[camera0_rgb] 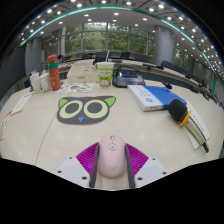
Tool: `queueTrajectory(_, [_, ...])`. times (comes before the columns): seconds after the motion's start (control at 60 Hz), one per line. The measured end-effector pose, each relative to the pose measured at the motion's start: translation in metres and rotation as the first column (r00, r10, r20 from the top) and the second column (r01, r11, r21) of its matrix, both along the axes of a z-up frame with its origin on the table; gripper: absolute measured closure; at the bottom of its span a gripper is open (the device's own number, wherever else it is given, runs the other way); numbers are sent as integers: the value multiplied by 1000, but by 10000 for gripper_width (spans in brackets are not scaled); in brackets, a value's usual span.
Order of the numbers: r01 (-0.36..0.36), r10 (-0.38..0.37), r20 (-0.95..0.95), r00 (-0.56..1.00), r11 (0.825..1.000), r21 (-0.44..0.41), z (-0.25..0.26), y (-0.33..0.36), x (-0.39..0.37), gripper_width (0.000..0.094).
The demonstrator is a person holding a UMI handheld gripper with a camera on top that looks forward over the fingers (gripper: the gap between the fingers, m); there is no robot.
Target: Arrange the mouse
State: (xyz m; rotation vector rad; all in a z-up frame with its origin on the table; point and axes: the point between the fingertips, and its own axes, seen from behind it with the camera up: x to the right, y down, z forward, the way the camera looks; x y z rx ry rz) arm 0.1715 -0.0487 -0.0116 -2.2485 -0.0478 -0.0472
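One pink mouse (110, 156), one owl-face mouse pad (86, 108), one cup (105, 73), one blue-white book (155, 96), one orange bottle (54, 73).

Gripper (111, 163) level, low over table (40, 135), pointing 12 o'clock.

Jaws pinching mouse: both magenta pads (88, 157) pressed on its flanks.

Mouse pad beyond fingers, 11 o'clock from mouse. Book at 1 o'clock. Cup farther, 12 o'clock; contents not visible.

Single view riding the hand-held gripper (111, 163), low over the table (45, 135), facing forward toward distant windows (110, 40)
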Motion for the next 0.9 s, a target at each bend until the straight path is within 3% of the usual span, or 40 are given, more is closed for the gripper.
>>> queueTrajectory(0.117, [37,-37,4,999,999,-13,0,-1,2,563])
queueTrajectory(0.283, [67,-67,2,998,997,-27,9,-4,0,570])
queueTrajectory(0.417, [104,-105,10,994,993,55,66,11,1,570])
queueTrajectory(0.65, [92,-92,-9,996,974,206,163,86,-34,571])
queueTrajectory(0.767, [59,-59,-9,998,979,194,152,126,-66,572])
queueTrajectory(0.9, [39,-40,5,999,992,123,98,158,-95,572])
